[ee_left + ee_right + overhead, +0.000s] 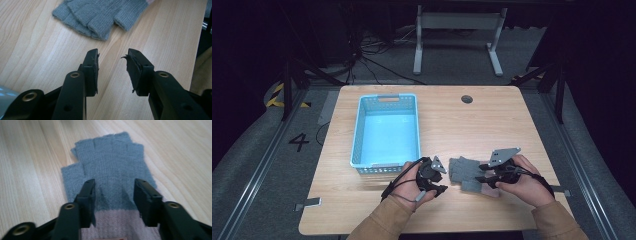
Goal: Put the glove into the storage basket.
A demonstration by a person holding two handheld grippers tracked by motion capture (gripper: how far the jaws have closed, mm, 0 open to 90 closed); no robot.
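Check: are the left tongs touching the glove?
Apart. In the left gripper view, the left tongs stand open with bare table showing between their tips and the grey glove, which lies farther ahead.

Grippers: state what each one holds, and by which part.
Nothing is held. The left gripper is open over bare table, short of the grey fingerless glove. The right gripper is open, jaws straddling the glove's palm, not closed on it.

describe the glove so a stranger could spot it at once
On the wooden table, look near the front edge, right of the blue basket. The fingerless glove lies flat between the two grippers: grey knit, pale pink cuff, the sole fabric item.
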